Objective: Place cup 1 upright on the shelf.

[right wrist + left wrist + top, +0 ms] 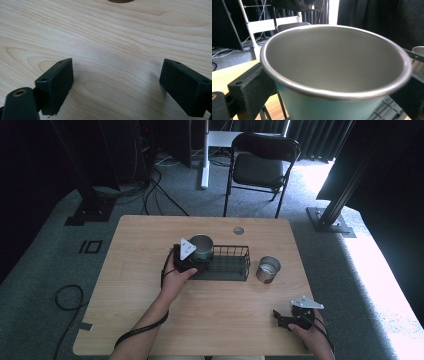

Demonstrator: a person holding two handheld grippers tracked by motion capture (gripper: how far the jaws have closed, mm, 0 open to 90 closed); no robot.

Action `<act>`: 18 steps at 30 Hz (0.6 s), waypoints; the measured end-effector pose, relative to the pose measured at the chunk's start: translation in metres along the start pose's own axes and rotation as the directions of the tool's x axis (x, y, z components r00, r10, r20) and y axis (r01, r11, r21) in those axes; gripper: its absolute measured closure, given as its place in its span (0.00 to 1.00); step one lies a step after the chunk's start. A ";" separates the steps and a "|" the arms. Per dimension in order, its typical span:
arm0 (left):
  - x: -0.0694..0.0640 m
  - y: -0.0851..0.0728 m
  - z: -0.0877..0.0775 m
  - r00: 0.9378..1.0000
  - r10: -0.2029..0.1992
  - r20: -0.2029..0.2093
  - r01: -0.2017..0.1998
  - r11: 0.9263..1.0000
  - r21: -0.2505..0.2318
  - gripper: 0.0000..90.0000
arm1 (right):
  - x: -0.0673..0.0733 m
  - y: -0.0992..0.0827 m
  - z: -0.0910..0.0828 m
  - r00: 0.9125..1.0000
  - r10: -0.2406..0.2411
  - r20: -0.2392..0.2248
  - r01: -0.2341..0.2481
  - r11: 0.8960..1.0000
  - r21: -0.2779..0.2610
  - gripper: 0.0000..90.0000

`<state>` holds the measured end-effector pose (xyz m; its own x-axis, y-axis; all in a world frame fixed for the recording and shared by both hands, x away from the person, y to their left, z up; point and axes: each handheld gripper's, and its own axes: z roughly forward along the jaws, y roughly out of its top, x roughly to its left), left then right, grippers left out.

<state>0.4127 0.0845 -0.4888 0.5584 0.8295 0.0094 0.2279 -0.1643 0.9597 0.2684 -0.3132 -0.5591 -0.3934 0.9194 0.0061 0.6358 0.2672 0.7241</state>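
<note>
1. The left gripper (196, 254) sits at the centre of the high view, at the left end of a black wire basket (231, 265) on the desk (150, 240).
2. A teal cup (201, 247) stands between its fingers (252, 87), at the basket's left end.
3. In the left gripper view the cup (334, 75) takes up most of the frame, upright, with a finger on either side of its wall; the fingers seem to be just off the wall, released rather than clamping, though the blur at the right edge makes contact hard to judge.
4. A steel cup (268, 269) stands on the desk just right of the basket.
5. The right gripper (290, 319) rests at the lower right of the high view, well apart from the basket.
6. In the right gripper view its fingers (56, 82) stand wide apart over bare wood, grasping nothing.
</note>
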 end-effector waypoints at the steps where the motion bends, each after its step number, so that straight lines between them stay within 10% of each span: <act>1: 0.000 0.001 -0.002 1.000 -0.003 0.002 0.003 1.000 -0.003 0.03 | 0.000 0.000 0.000 1.000 0.000 0.000 0.000 1.000 0.000 0.13; 18: 0.010 0.000 -0.032 0.998 -0.052 0.048 0.050 0.998 0.043 0.03 | 0.000 0.000 0.000 1.000 0.000 0.000 0.000 1.000 0.000 0.13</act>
<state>0.3929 0.1097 -0.4802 0.5833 0.8105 -0.0540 0.2899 -0.1456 0.9459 0.2685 -0.3132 -0.5590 -0.3931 0.9195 0.0063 0.6361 0.2670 0.7240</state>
